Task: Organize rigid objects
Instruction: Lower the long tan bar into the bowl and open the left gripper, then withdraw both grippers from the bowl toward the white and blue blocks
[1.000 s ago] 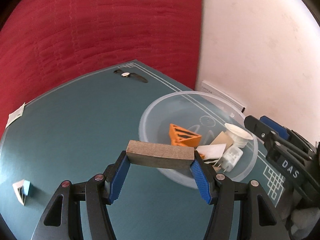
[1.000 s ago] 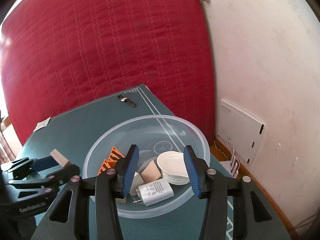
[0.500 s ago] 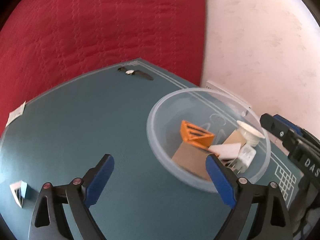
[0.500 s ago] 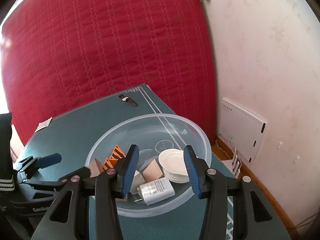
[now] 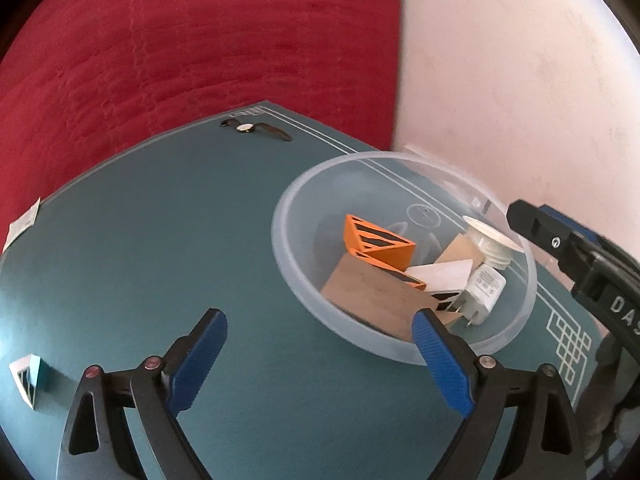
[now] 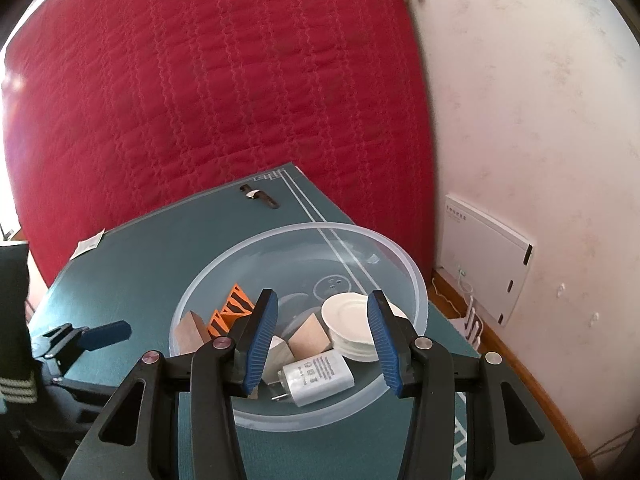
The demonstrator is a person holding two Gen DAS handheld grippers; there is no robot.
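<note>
Brown wooden block [image 5: 374, 300] now lies inside the clear plastic bowl [image 5: 296, 280], leaning on the orange striped wedges [image 5: 376, 242] beside a white charger [image 6: 316, 376]. The left hand-held gripper [image 5: 320, 354] has just been opening and stands wide with nothing between its jaws, so the drop looks finished. The right hand-held gripper [image 6: 318, 336] hangs over the bowl, half open and empty. Next, probably, comes the small white-and-teal piece [image 5: 28, 378] at the desk [image 5: 140, 260] edge (perhaps a block), or the wristwatch [image 5: 256, 130] at the far corner.
</note>
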